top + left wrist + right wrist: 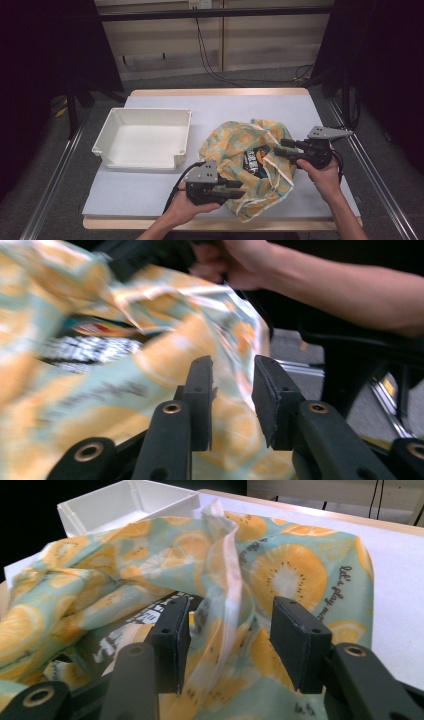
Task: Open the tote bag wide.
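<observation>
Fruit-print bag (250, 160) sits lower right of the high view, between 2 grippers: left gripper (235, 191) and right gripper (281, 147), both spread, fabric loose between the jaws.

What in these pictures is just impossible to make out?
- The dark packet inside the orange-print cloth bag: the folds cover most of it in the high view, and its lettering is too small to read.
- The same packet in the left gripper view: motion blur smears its print.
- The left gripper: whether its pads touch the cloth is lost in blur.
- The white bin: the bag hides its near side in the right gripper view.
</observation>
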`<state>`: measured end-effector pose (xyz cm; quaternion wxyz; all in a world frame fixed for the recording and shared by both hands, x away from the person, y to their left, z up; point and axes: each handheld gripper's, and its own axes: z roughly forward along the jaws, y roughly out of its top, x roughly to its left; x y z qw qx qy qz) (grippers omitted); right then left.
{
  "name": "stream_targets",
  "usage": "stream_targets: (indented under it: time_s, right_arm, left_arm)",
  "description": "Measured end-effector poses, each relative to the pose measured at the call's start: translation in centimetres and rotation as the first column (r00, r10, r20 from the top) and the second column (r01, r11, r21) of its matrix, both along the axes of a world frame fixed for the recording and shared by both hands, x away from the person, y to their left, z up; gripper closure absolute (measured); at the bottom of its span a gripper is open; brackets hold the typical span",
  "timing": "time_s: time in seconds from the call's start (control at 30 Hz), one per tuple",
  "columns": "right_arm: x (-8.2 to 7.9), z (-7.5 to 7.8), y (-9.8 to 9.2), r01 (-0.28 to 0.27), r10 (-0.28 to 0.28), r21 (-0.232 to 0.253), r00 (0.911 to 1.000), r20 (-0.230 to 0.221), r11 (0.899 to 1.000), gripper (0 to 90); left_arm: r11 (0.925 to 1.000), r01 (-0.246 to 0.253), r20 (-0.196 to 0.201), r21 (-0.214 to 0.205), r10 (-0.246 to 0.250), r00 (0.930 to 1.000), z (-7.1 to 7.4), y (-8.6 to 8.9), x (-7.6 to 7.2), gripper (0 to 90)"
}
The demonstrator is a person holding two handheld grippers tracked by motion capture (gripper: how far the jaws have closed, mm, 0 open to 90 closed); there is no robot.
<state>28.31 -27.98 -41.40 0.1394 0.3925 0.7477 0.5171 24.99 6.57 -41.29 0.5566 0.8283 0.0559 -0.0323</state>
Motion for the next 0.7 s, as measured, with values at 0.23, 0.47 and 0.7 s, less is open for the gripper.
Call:
stream_targets:
  time_s: [0.23, 0.47, 0.7]
  right_arm:
    - [0.3, -0.8, 1.3, -0.017, 0.017, -0.009, 0.9998, -0.014, 1.0, 52.4]
    - [0.1, -1.2, 1.5, -0.04, 0.039, -0.03, 0.9989, -0.025, 0.999, 78.7]
    - [-0.5, -0.8, 0.4, -0.052, 0.052, -0.017, 0.9986, -0.008, 0.999, 88.9]
  left_arm:
    - [0.9988, -0.041, 0.002, -0.028, 0.041, 0.9992, 1.1, -0.7, 3.3, 46.5]
    - [0.9938, -0.069, 0.021, 0.087, 0.068, 0.9975, -1.0, -2.1, 3.9, 39.5]
    - [0.9889, -0.034, 0.036, 0.145, 0.029, 0.9989, -2.4, -2.4, 2.9, 88.4]
